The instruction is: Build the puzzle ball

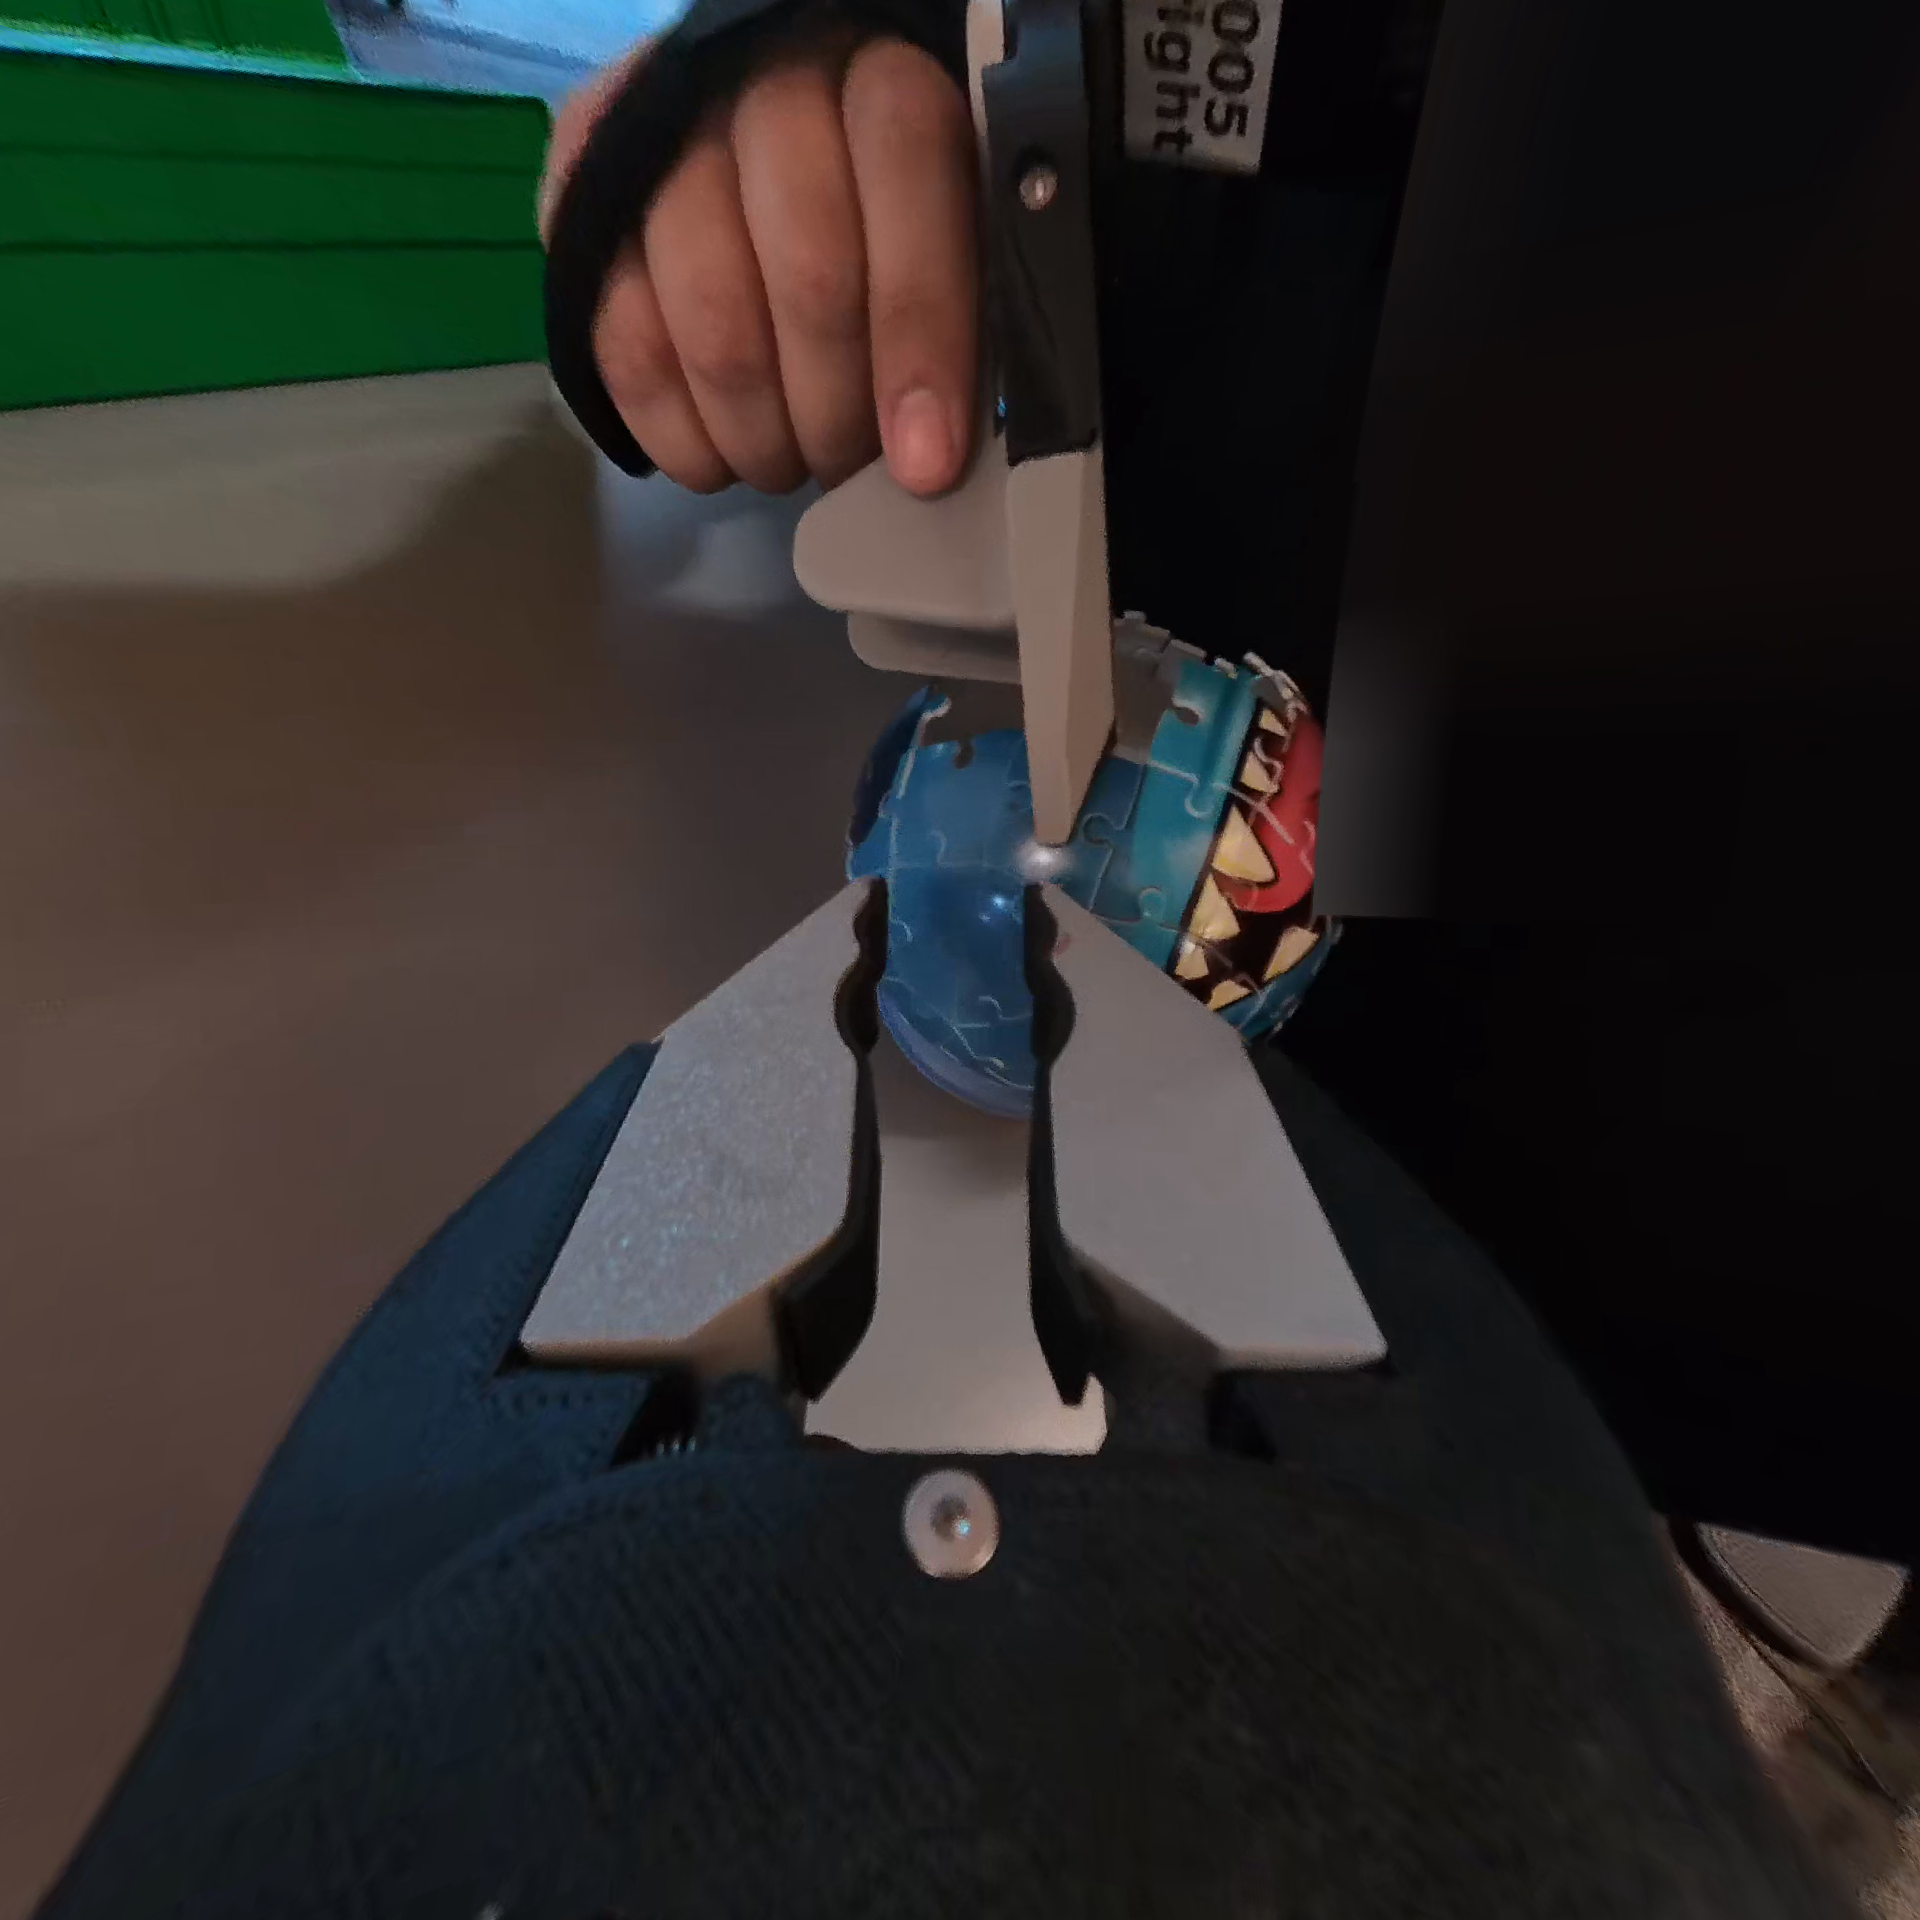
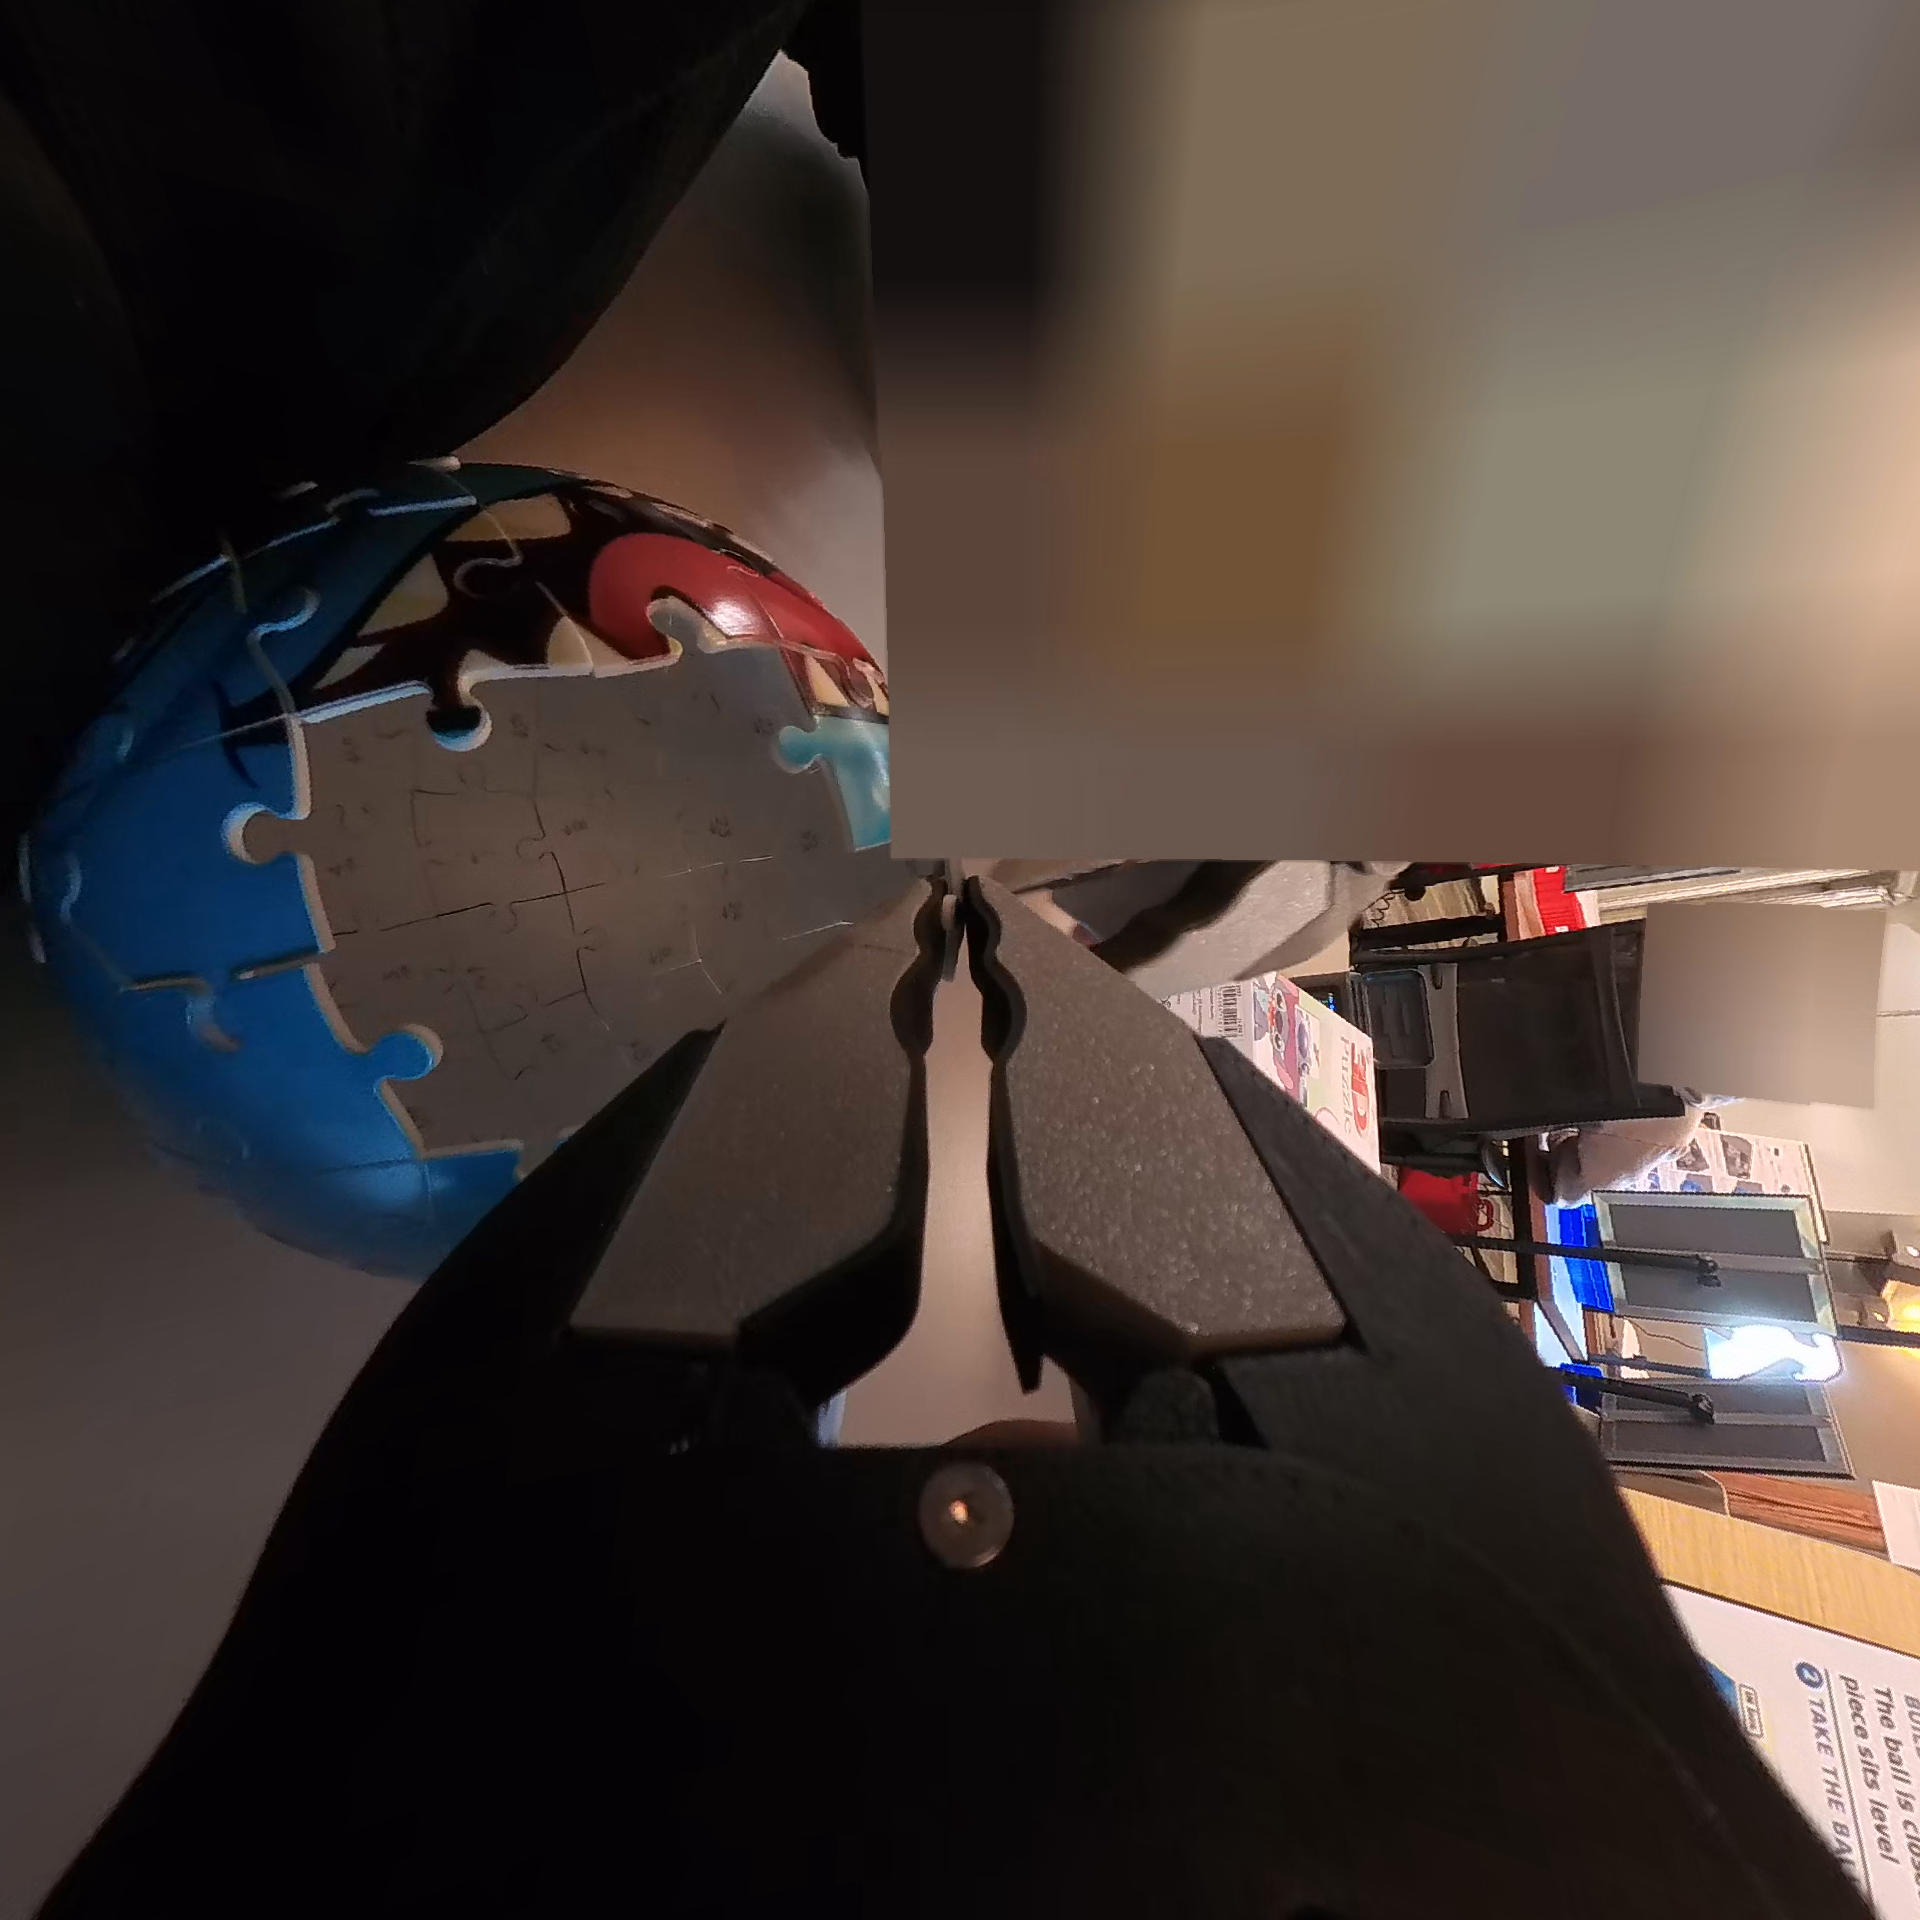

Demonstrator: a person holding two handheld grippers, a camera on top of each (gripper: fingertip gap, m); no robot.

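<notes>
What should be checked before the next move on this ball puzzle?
1. Puzzle piece clamped in right gripper: ok, a thin grey edge sits between nearly closed jaws.
2. Puzzle ball has a gap to fill: ok, grey inner faces show.
3. Left gripper steadying ball: cannot tell, its fingers flank the ball but the grip is unclear.
4. Piece lined up with its slot: cannot tell.
5. Hand firm on right gripper: ok.

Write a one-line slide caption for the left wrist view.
Left gripper braces the unfinished puzzle ball while the right gripper reaches down onto it.
</notes>
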